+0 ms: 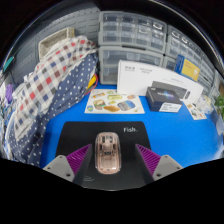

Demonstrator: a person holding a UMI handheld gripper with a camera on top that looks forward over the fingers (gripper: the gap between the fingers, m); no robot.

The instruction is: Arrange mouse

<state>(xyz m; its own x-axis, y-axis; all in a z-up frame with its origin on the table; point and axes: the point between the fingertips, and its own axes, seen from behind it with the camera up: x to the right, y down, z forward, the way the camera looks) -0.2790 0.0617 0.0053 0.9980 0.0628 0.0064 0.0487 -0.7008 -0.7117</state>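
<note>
One blue mat, printed "Fish", is spread over the desk, backed by clear plastic drawer units, a white box and checked cloth. A rounded, translucent pinkish mouse is seen between the gripper fingers, which are spread, gaps left at both sides.

"Fish" in white on the blue mat ahead of the tongs.
</note>
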